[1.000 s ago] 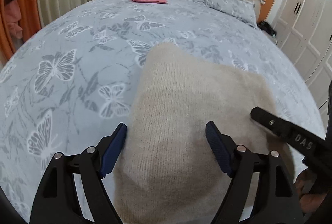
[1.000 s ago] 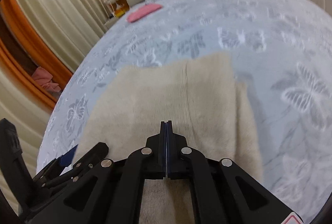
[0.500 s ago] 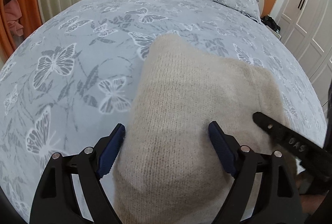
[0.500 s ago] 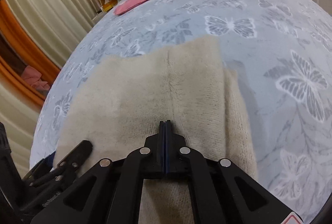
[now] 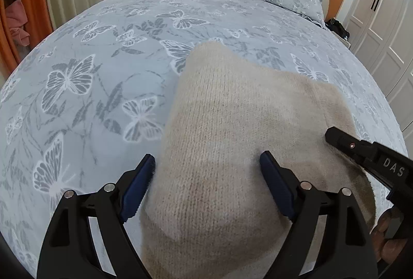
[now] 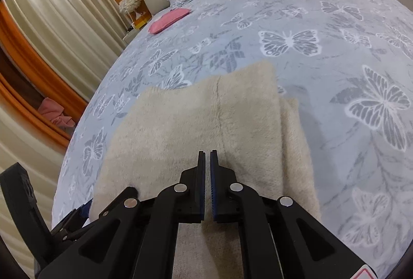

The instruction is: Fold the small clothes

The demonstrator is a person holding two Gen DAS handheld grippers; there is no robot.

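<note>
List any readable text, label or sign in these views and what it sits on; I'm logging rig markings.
"DAS": pale raised letters on the black arm of the right claw, seen in the left wrist view above the beige knit garment.
A white sticker with red edging at the bottom right corner of the right wrist view is cut off; nothing on it can be read.
No other text shows.

Left gripper (image 5: 206,186) held low, jaws spread wide, right gripper (image 6: 207,186) held level beside it, jaws parted by a narrow slit, nothing seen pinched between them
</note>
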